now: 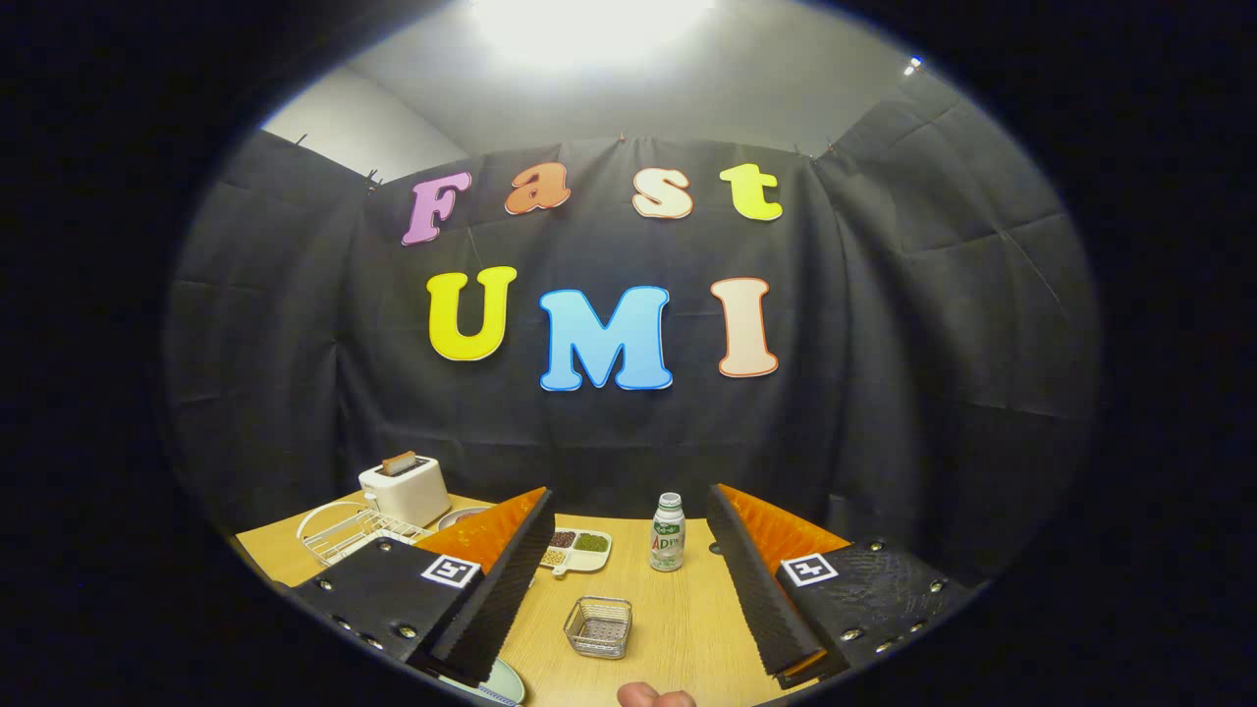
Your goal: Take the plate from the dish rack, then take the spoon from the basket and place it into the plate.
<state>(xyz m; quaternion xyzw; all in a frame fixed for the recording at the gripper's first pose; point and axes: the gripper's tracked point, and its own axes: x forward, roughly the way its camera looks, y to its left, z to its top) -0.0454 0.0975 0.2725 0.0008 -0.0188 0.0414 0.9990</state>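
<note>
We see the gripper (628, 579) held above a light wooden table (687, 628), its two fingers spread wide apart with nothing between the ribbed black pads (506, 579). Each finger carries an orange backing and a black base plate with a square marker. In the open gap between the fingers, on the table, sits a small square wire basket (598, 626); we cannot tell whether the spoon lies inside it. Bare tabletop surrounds the basket on every side. Just below the left finger's near end we note a pale blue-green curved edge, apparently the plate (501, 684), mostly covered by that finger. At the near table edge a fingertip (653, 696) of a person shows between the fingers. Beyond the basket, near the far table edge, stands a small white bottle (667, 532) with a green label, upright and well apart from the basket. Beside it toward the left finger lies a white divided dish (577, 548) holding dark, green and pale fillings, partly hidden behind the finger's tip. Beyond the left finger we see a white wire dish rack (339, 530) near the table's side edge, and a white toaster (405, 491) behind it with a slice standing in its slot. The black cloth wall (884, 393) closes off the far table edge.
</note>
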